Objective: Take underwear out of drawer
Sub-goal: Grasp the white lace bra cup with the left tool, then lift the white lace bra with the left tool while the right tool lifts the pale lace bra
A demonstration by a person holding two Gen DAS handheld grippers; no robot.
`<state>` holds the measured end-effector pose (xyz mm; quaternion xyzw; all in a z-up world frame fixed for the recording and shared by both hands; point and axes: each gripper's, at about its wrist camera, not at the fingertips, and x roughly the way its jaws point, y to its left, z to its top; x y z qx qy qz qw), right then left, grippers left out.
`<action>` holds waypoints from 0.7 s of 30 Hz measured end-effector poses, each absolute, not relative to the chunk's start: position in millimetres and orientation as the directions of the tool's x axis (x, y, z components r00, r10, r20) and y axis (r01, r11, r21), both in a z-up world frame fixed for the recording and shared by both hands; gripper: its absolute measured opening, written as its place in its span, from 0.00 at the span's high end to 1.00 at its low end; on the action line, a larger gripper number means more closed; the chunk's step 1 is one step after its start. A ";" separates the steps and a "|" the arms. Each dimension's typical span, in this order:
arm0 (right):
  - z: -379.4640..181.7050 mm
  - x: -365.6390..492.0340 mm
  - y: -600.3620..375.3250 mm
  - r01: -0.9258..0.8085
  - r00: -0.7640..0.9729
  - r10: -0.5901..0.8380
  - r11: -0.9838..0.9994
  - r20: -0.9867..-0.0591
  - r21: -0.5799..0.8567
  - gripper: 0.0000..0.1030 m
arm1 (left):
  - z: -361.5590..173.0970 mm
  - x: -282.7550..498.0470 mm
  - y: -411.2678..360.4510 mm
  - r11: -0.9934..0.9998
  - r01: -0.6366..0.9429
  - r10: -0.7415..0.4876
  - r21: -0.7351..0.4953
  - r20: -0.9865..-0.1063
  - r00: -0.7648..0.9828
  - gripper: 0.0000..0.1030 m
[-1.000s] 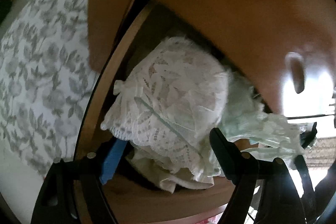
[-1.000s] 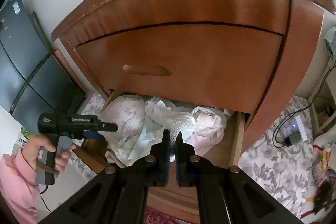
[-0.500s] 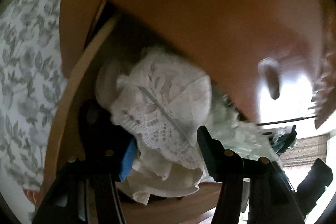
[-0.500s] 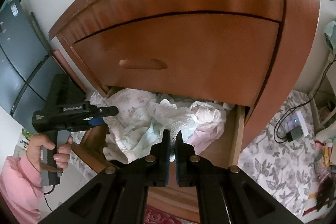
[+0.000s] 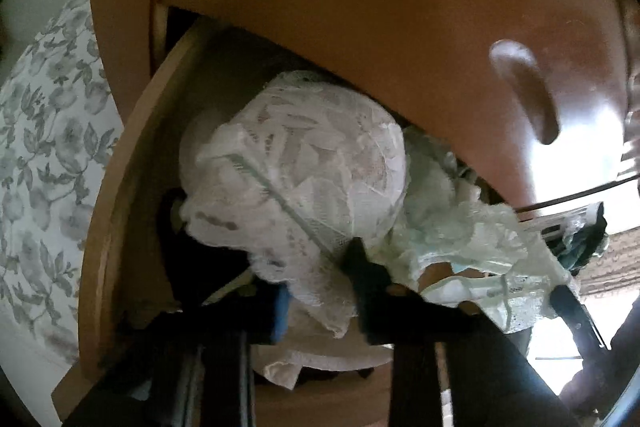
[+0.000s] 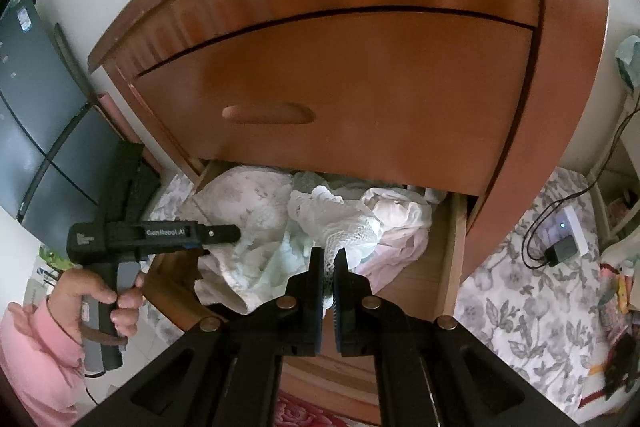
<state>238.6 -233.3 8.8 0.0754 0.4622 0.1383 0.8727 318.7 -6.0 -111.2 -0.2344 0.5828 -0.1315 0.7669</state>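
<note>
A wooden dresser (image 6: pixel 360 75) is filling most of both views, its bottom drawer (image 6: pixel 450 251) standing pulled out and heaped with pale underwear. In the left wrist view, the left tool (image 5: pixel 316 279) is reaching in from the lower centre of the frame; its jaws have just been closing and are now standing narrow, with the hem of a white lace undergarment (image 5: pixel 304 163) lying between them, though blur makes it unclear whether the pads are pressing on it. The lace piece is bulging at the centre of that frame, still inside the drawer, with a mint-green garment (image 5: pixel 452 235) trailing toward the lower right. In the right wrist view, the right tool (image 6: pixel 329 267) is sitting at the lower centre with jaws almost together, pinching a strip of white netted lace (image 6: pixel 340 223) that is rising from the pile. At the lower left of that view, a hand (image 6: pixel 100 295) in a pink sleeve (image 6: pixel 32 355) is gripping the left tool's handle. A grey floral floor covering (image 6: pixel 520 291) is showing at the lower right.
</note>
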 end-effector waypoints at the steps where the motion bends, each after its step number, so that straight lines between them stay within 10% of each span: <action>1: 11.4 237.3 -233.2 -0.173 0.542 0.310 0.951 -0.781 0.257 0.96 | -107.1 317.1 -5.7 0.849 -0.062 -0.486 -0.525 -0.821 0.298 0.81; 21: 89.5 200.3 -248.4 -0.156 0.671 0.283 0.958 -0.685 0.242 0.96 | -16.1 256.4 -5.0 0.751 0.163 -0.634 -0.640 -0.629 0.450 0.89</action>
